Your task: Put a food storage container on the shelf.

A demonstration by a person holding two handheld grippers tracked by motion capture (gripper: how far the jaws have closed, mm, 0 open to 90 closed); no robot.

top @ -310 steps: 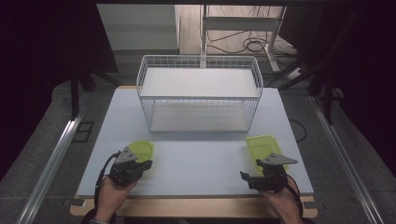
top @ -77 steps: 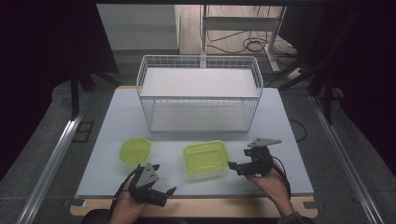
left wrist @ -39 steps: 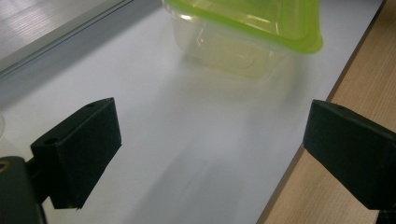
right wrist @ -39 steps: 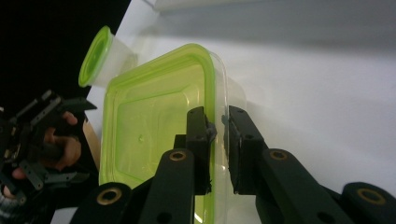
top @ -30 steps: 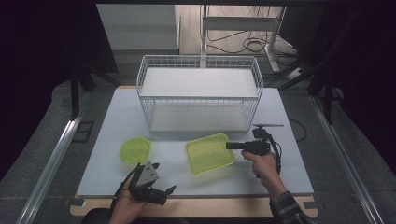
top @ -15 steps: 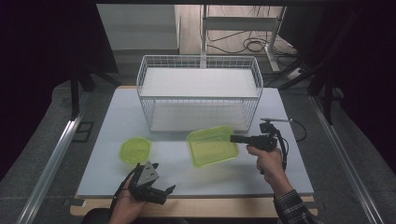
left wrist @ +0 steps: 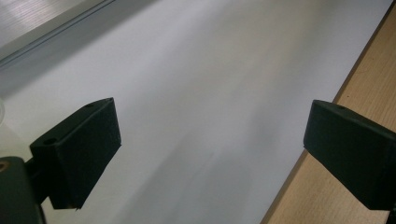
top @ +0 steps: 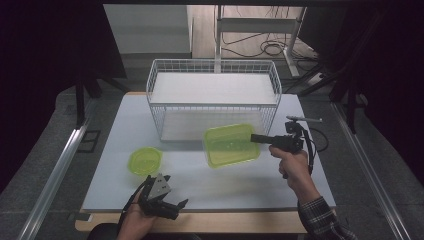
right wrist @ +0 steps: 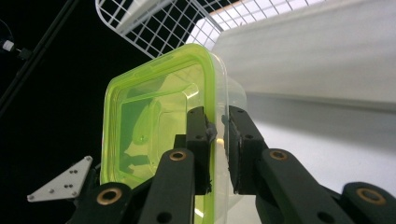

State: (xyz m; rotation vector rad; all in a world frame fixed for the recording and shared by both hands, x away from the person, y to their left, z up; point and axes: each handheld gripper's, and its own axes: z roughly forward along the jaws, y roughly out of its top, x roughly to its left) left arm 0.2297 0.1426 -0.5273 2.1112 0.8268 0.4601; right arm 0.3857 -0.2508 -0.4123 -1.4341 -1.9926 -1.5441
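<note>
My right hand-held gripper (top: 256,138) grips the green box (top: 231,145) lifted before the wire basket (top: 213,86), not yet inside; my left hand-held gripper (top: 175,209) rests open on the worktop (top: 240,182), the small green bowl (top: 145,161) untouched.

container (top: 231,146) – lime-green, clear | bowl (top: 145,161) – lime-green | basket (top: 214,82) – white wire grid | table (top: 300,170) – pale grey

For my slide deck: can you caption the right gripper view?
Right gripper pinches the rim of a lidded green container before a white wire basket.
</note>
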